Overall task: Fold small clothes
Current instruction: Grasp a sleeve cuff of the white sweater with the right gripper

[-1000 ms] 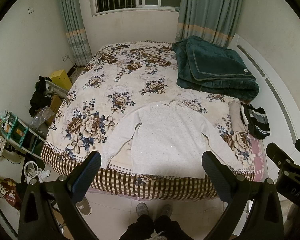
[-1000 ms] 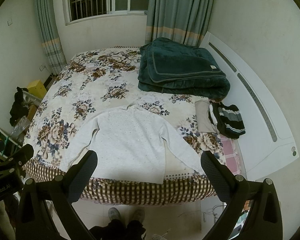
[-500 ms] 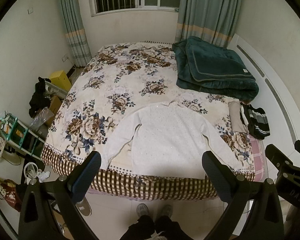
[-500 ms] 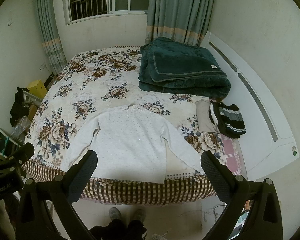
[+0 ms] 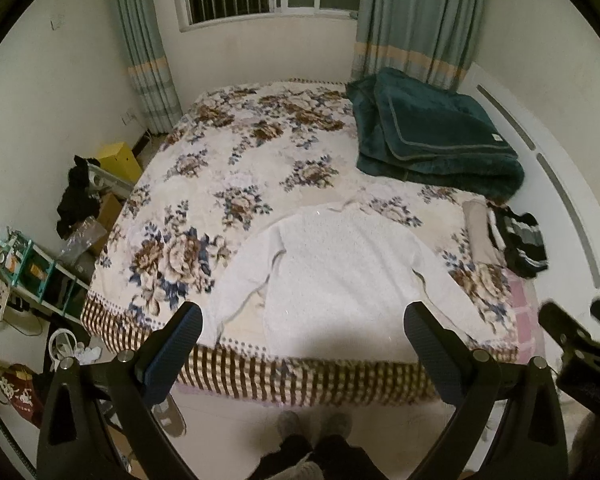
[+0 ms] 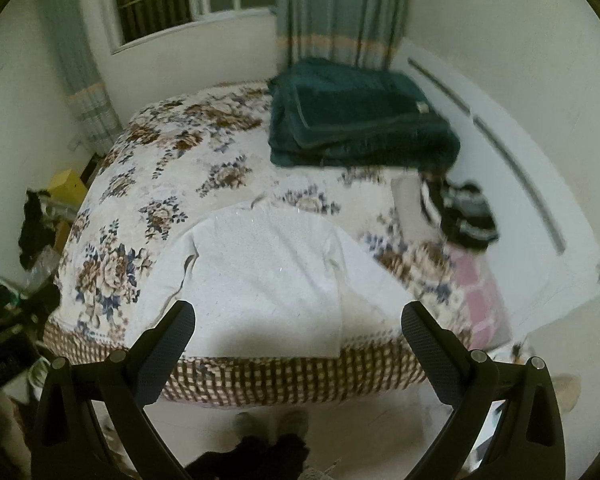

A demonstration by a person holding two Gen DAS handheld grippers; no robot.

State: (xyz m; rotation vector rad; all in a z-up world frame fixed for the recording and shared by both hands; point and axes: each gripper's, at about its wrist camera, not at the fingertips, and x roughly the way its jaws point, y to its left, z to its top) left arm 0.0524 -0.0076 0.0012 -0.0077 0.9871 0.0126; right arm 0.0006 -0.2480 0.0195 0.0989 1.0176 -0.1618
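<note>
A small white long-sleeved sweater [image 5: 340,276] lies flat and spread out on the floral bedspread [image 5: 228,168], hem toward the near edge of the bed; it also shows in the right wrist view [image 6: 268,276]. My left gripper [image 5: 302,336] is open and empty, held above the bed's near edge in front of the hem. My right gripper [image 6: 298,332] is open and empty at a similar height, and appears at the right edge of the left wrist view [image 5: 572,344].
A folded dark green blanket [image 5: 432,132] lies at the far right of the bed. A beige cloth [image 5: 478,232] and a black striped garment [image 5: 520,236] sit at the right edge. Clutter and a yellow box [image 5: 120,160] fill the floor on the left.
Both grippers have moved forward and lower toward the near edge of the bed. The right wrist view is blurred and has tilted. The sweater has not moved.
</note>
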